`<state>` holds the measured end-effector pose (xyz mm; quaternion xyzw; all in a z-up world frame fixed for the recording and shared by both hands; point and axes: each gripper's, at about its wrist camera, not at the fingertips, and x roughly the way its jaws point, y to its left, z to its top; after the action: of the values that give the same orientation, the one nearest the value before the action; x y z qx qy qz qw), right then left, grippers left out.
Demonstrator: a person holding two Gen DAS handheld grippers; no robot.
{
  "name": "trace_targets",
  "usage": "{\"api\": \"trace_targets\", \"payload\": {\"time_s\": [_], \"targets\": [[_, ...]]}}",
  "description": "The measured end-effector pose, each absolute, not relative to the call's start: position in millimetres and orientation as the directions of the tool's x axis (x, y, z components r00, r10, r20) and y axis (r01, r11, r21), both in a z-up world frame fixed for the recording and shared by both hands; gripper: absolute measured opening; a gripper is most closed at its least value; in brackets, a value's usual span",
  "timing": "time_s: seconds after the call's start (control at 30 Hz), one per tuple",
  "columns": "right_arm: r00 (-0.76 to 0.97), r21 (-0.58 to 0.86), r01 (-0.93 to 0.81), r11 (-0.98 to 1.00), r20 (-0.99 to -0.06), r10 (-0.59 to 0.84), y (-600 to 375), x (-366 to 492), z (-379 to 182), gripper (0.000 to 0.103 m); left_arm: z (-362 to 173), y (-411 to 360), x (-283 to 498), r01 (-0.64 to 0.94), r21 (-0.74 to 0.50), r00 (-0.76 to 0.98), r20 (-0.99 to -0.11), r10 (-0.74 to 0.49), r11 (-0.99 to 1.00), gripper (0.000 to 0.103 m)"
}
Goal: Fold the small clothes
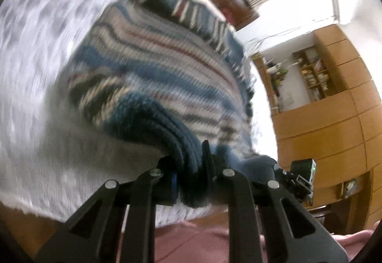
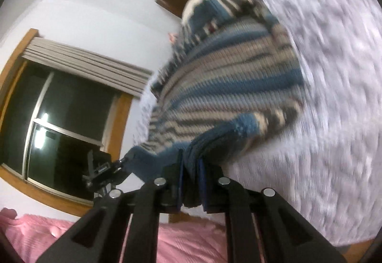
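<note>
You have the striped knit sweater (image 1: 152,67) pinched at its blue ribbed hem by both grippers: the left gripper (image 1: 191,182) and the right gripper (image 2: 192,186) each have their jaws clamped on thick folded rib. It hangs between them, draping onto the white textured cloth (image 1: 31,96). It looks soft, stretchy and fairly weighty, so grip the double-thick hem, not the loose knit.

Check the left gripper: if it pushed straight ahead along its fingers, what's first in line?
The striped knit sweater itself. The left gripper is already shut on its blue ribbed edge, and the fabric fills the view ahead. Beyond it lies the white patterned cloth; blur makes depth unclear.
</note>
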<state>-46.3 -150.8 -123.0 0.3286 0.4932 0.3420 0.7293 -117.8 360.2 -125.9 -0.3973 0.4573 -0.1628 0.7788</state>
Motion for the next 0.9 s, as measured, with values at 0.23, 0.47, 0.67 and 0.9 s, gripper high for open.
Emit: {"api": "trace_targets", "payload": {"time_s": [0.23,0.47,0.67,0.9], "targets": [[0.345,0.781,-0.231,0.581,-0.492,0.799,-150.6,27.8,-92.2,0.011,-108.5,374.7,-53.3,-0.087,-0.763,0.587,-0.559,-0.586,0.641,0.015],[0.297,0.772,-0.15,0.618,-0.561,0.773,-129.6,101.0,-130.0,0.011,-139.2,386.4,14.3,-0.146,-0.74,0.562,-0.608,-0.56,0.657,0.016],[0.231,0.79,-0.035,0.612,-0.589,0.774,-129.3,131.1,-173.3,0.014,-173.0,393.7,35.8,-0.199,-0.777,0.515,-0.602,-0.61,0.598,0.02],[0.249,0.814,0.009,0.58,-0.564,0.787,-151.8,136.5,-175.8,0.041,-159.7,425.5,21.1,-0.183,-0.821,0.538,-0.544,-0.644,0.541,0.048]]}}
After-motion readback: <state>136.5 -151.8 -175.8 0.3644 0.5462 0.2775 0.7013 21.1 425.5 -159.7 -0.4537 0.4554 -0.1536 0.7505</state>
